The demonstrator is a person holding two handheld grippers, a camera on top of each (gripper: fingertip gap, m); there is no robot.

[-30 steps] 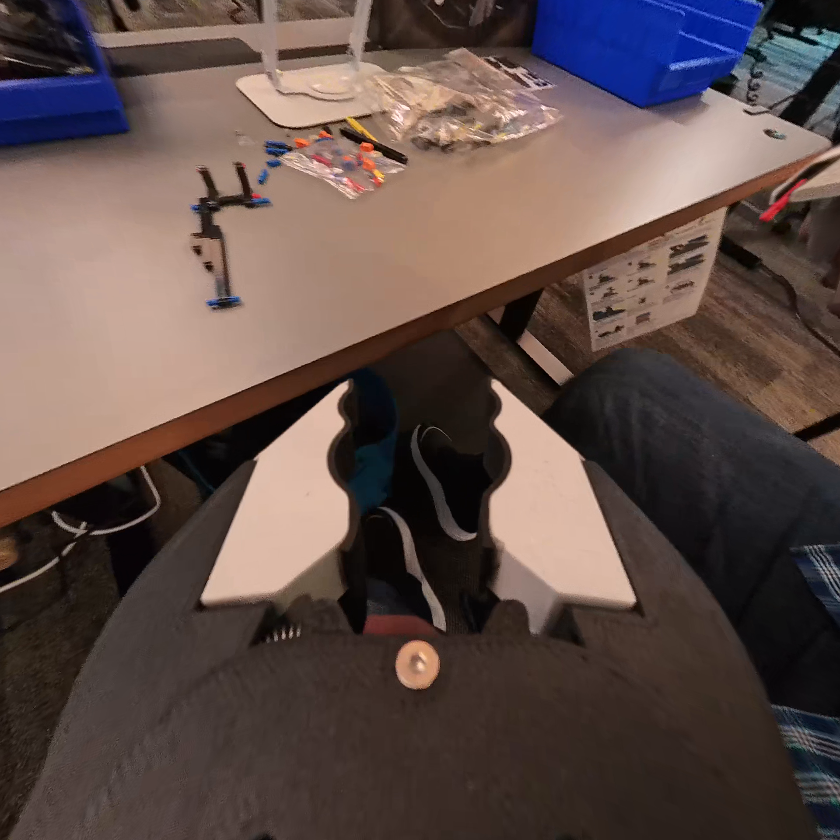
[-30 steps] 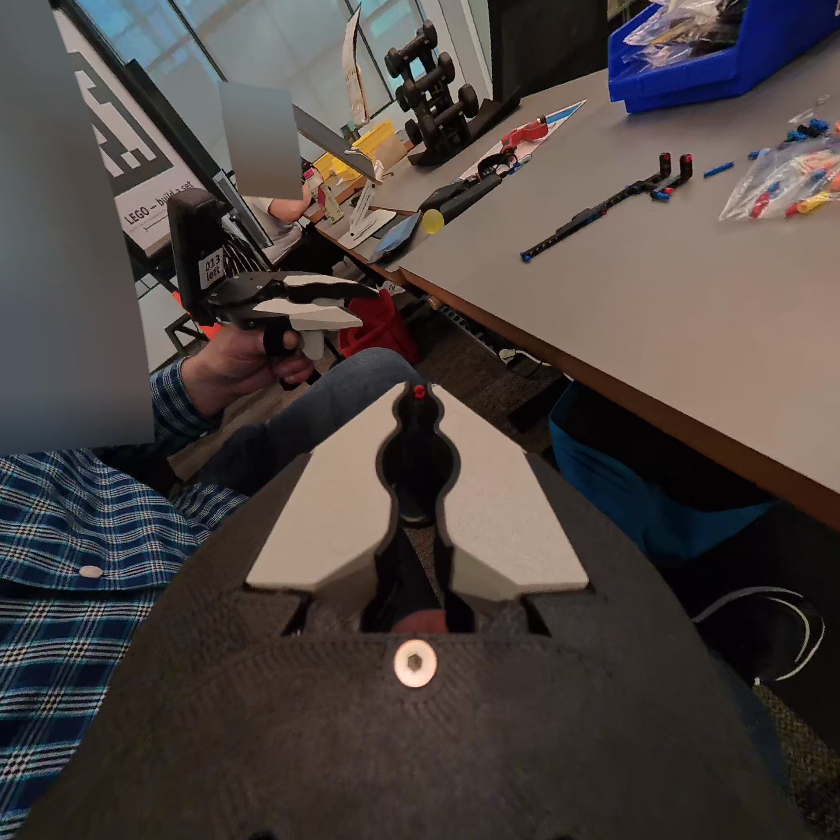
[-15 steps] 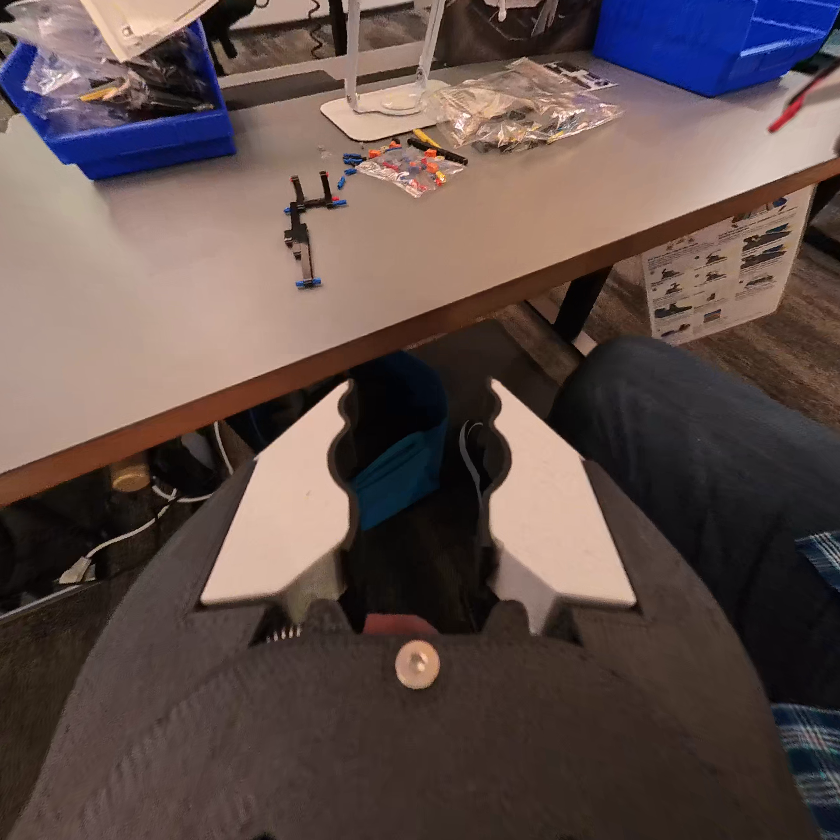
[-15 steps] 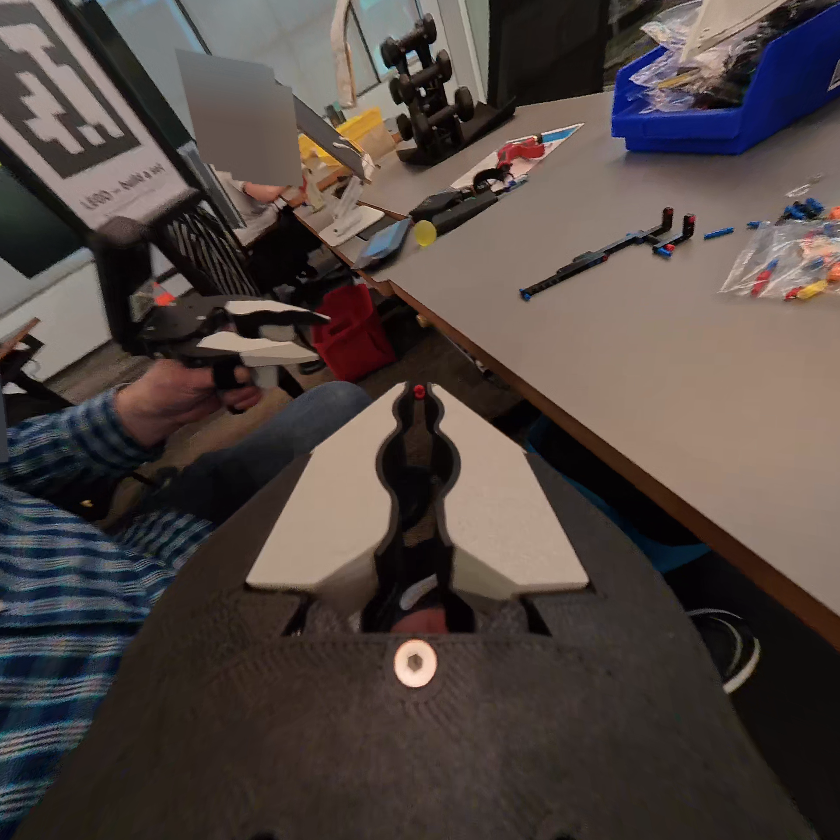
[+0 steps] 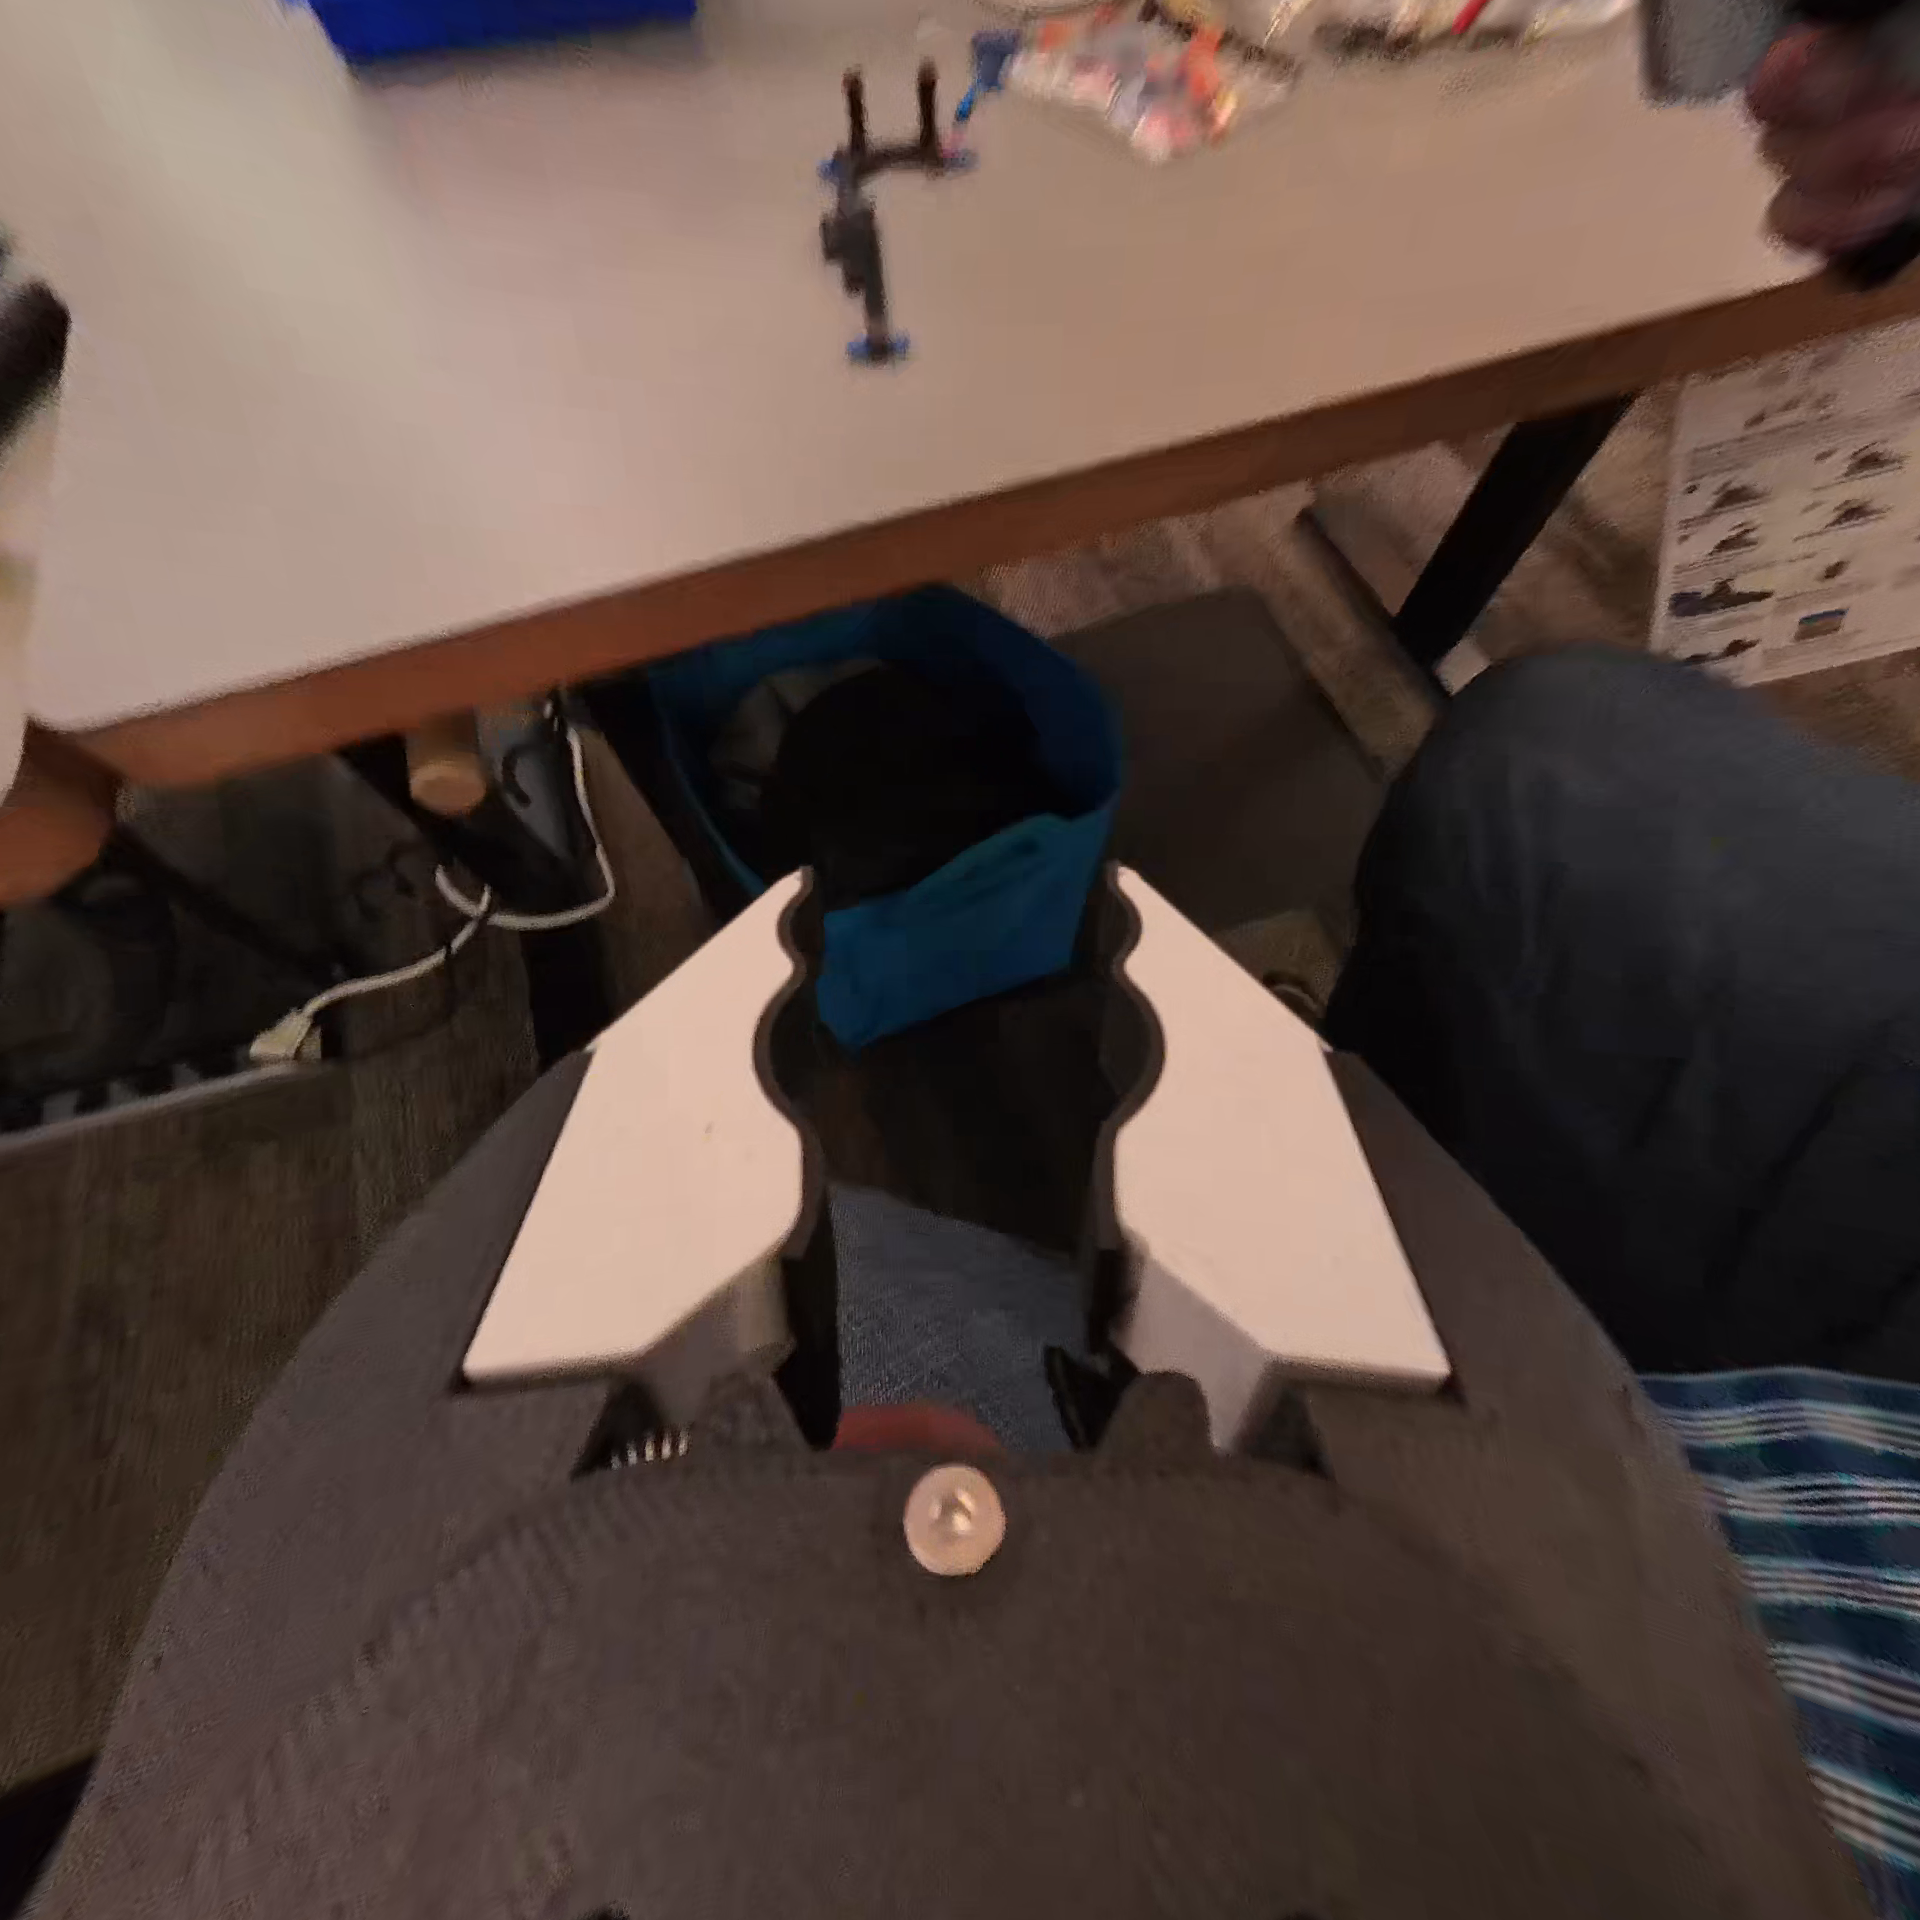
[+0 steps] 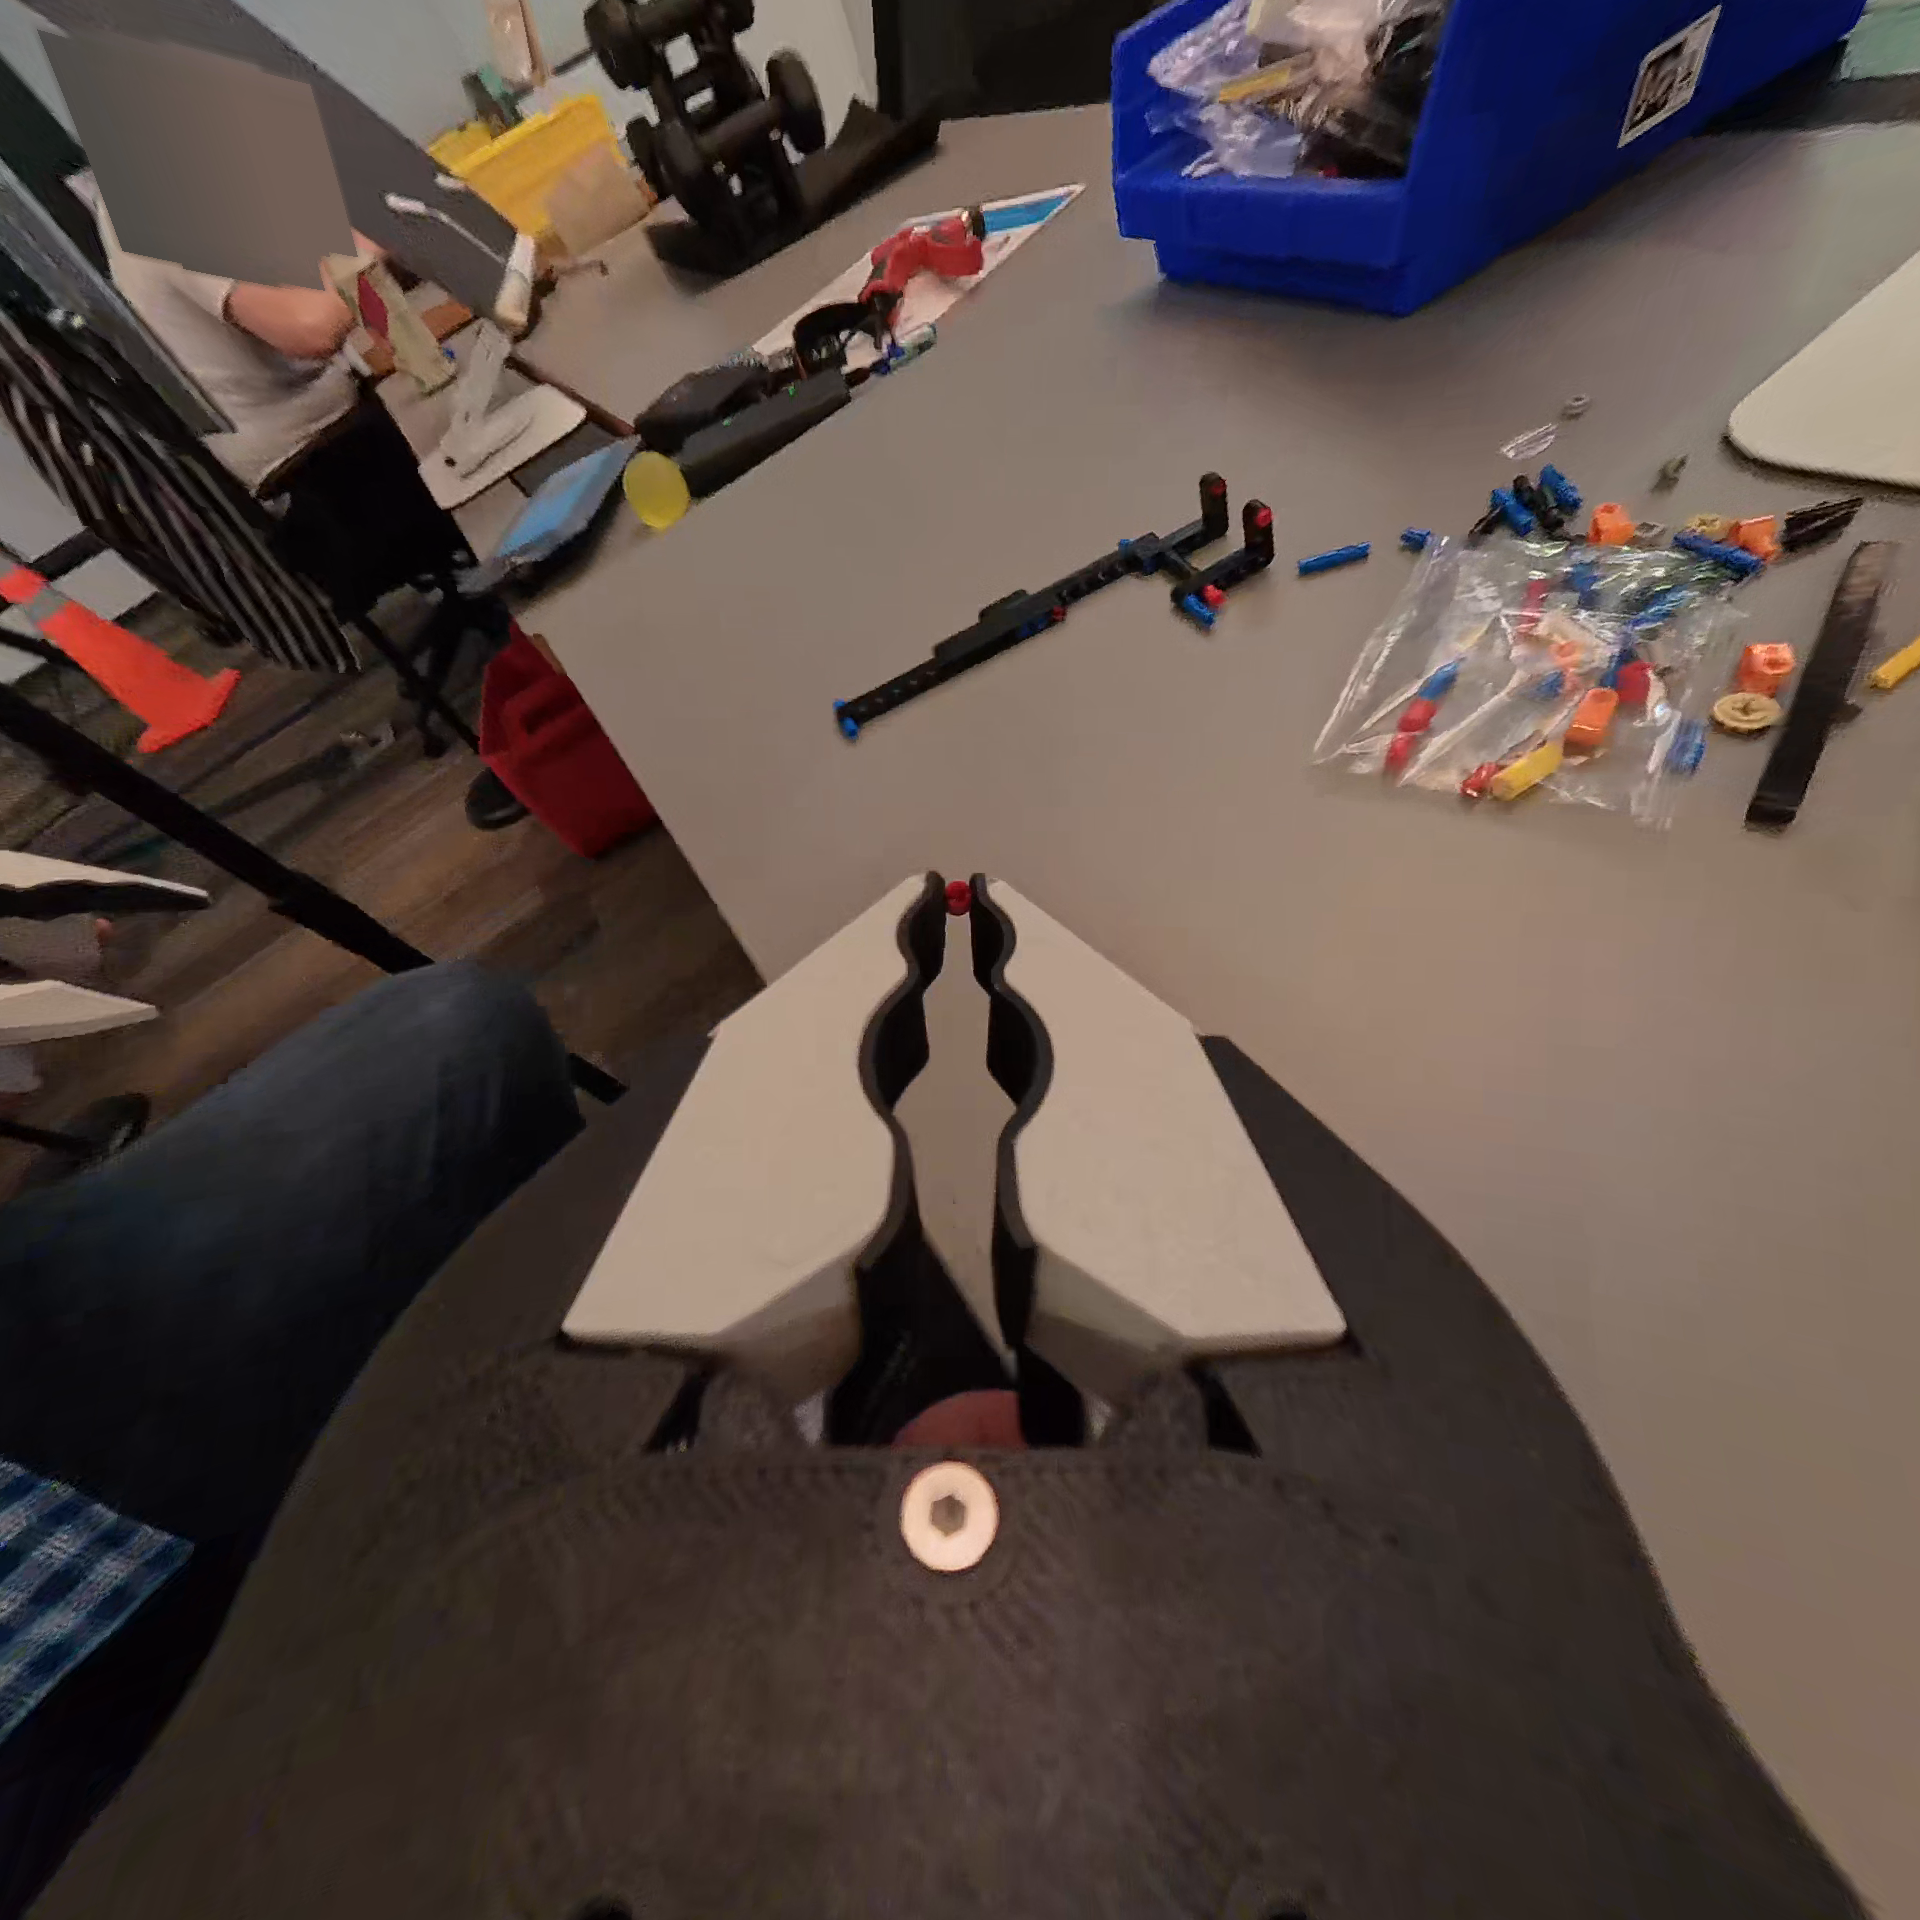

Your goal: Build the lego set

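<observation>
A black lego assembly with blue and red pins (image 6: 1081, 603) lies on the grey table (image 6: 1195, 987); it also shows blurred in the left wrist view (image 5: 871, 197). My right gripper (image 6: 957, 896) is shut on a small red pin (image 6: 957, 894) at its fingertips, held over the table's near edge, short of the assembly. My left gripper (image 5: 961, 883) is open and empty, below the table edge above my lap. A clear bag of coloured lego parts (image 6: 1527, 675) lies right of the assembly, with loose pieces (image 6: 1621, 525) around it.
A blue bin of bagged parts (image 6: 1455, 156) stands at the back. A black strip (image 6: 1818, 686) and a white base plate (image 6: 1849, 395) lie at the right. A blue bag (image 5: 935, 821) sits under the table. An instruction sheet (image 5: 1787, 520) hangs at the right. Another person sits at the far left.
My right gripper has risen and swung right, from beside the table to over its edge, still holding the red pin. The left view has tilted down and closer to the table edge.
</observation>
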